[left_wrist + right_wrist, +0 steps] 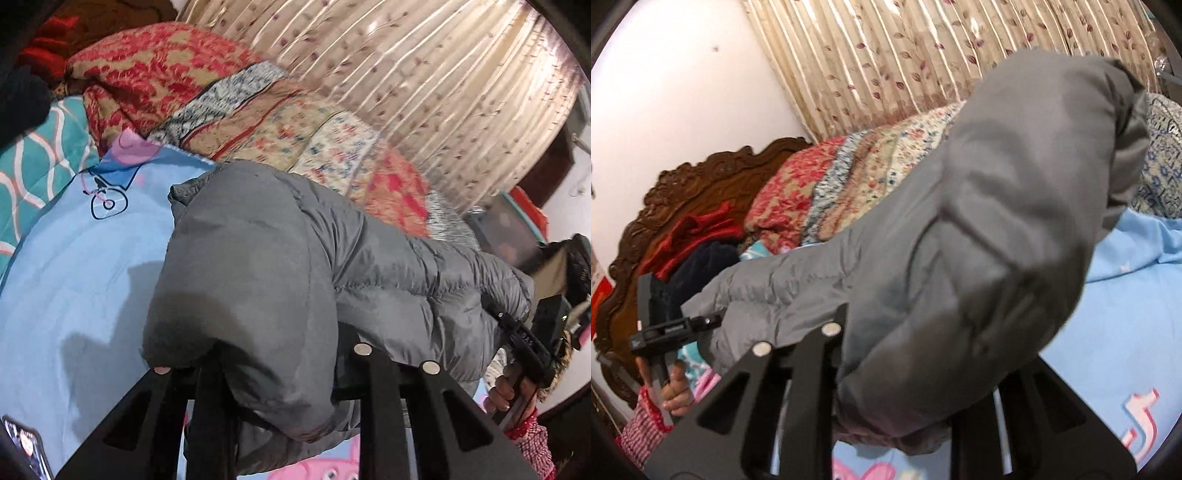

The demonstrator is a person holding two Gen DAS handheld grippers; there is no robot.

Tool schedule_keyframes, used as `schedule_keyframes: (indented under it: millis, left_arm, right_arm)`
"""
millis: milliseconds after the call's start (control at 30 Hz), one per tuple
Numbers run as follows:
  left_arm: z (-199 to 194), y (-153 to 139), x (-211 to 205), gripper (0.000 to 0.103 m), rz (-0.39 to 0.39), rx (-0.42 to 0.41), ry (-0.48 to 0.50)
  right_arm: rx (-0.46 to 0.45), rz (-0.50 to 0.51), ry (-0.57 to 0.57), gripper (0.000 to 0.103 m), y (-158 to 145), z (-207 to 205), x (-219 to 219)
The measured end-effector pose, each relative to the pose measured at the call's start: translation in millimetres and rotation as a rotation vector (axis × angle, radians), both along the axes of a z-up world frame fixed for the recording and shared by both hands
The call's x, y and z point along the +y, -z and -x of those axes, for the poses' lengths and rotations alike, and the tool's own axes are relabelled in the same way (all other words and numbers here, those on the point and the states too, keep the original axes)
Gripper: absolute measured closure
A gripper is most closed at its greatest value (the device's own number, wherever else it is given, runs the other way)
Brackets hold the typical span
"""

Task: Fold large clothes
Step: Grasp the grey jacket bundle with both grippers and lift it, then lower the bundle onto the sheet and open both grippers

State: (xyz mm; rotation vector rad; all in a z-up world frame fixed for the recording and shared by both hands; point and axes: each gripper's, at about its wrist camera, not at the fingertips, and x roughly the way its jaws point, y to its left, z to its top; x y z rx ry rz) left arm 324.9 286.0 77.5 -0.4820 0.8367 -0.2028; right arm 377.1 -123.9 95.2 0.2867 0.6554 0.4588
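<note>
A grey puffer jacket (280, 251) is lifted above a light blue cartoon bedsheet (74, 295). My left gripper (280, 373) is shut on one bunched end of the jacket, whose fabric drapes over and hides its fingertips. My right gripper (916, 373) is shut on the other end of the jacket (979, 229), which hangs over its fingers. Each gripper shows in the other's view: the right one at the far right (517, 332), the left one at the left edge (665, 328), both against the jacket's edge.
Folded patterned quilts (258, 110) are piled along the far side of the bed before a floral curtain (424, 74). A carved wooden headboard (683, 192) with red and dark clothes stands at the left. The blue sheet (1126, 314) lies below.
</note>
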Motion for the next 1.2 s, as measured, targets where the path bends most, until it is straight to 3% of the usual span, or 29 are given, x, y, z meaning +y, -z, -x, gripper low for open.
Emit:
schedule_keyframes:
  millis: [100, 233, 300, 333, 400, 533, 600, 733, 900, 1000, 1200]
  left_arm:
    - [-29.4, 35.1, -14.2, 0.064, -0.043, 0.064, -0.007]
    - [-62.8, 91.3, -38.7, 0.063, -0.184, 0.172, -0.024]
    - [-73.6, 122.0, -49.2, 0.052, -0.288, 0.219, -0.073]
    - [-74.2, 127.5, -51.4, 0.048, -0.312, 0.212, -0.095]
    - [-73.4, 129.6, -54.3, 0.041, -0.349, 0.202, -0.129]
    - [-65.5, 119.5, -53.6, 0.037, -0.41, 0.214, -0.154]
    - [-51.8, 105.6, -46.8, 0.037, -0.416, 0.209, -0.2]
    - [-10.0, 76.2, -31.5, 0.037, -0.395, 0.17, -0.284]
    - [50.2, 56.7, -37.7, 0.037, -0.434, 0.152, -0.314]
    - [87.3, 53.6, -54.1, 0.037, -0.472, 0.158, -0.295]
    - [147.9, 54.2, -87.6, 0.037, -0.474, 0.171, -0.243]
  right_arm:
    - [0.053, 0.038, 0.031, 0.084, 28.4, -29.3, -5.0]
    - [0.19, 0.063, 0.11, 0.083, 87.1, -57.8, -24.1]
    - [0.293, 0.063, 0.167, 0.075, 125.9, -63.7, -36.9]
    - [0.344, 0.052, 0.172, 0.06, 142.2, -62.8, -37.9]
    - [0.387, 0.039, 0.19, 0.052, 159.1, -61.4, -37.4]
    - [0.375, 0.101, 0.219, 0.034, 156.5, -55.2, -29.7]
    - [0.367, 0.117, 0.253, 0.033, 150.2, -48.9, -33.4]
    - [0.308, 0.023, 0.319, 0.032, 130.7, -15.2, -63.9]
    - [0.252, -0.028, 0.42, 0.032, 114.0, 57.1, -75.3]
    - [0.225, 0.0, 0.383, 0.032, 109.3, 106.3, -68.3]
    - [0.251, 0.072, 0.302, 0.032, 117.6, 187.6, -50.4]
